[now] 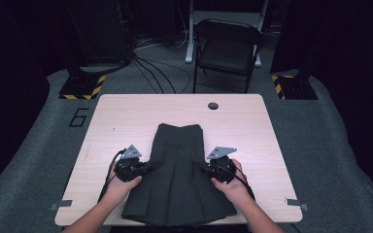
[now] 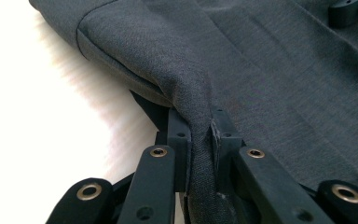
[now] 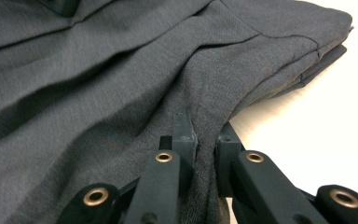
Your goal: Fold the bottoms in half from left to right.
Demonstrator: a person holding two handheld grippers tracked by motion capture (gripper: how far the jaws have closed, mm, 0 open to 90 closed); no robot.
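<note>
Light wooden table (image 1: pixel 126 116), round cable hole (image 1: pixel 213 106), dark pleated skirt (image 1: pixel 177 179) spread on it

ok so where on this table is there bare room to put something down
Bare wood lies along the far edge of the light wooden table around the round cable hole, plus strips left and right of the dark pleated skirt. The near middle is crowded.

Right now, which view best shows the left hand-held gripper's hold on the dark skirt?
The left gripper view: the left hand-held gripper is shut on a raised fold of the dark skirt. The high view gives the skirt's layout and both side grips, too small for contact. The right gripper view shows mostly its own pinch.
</note>
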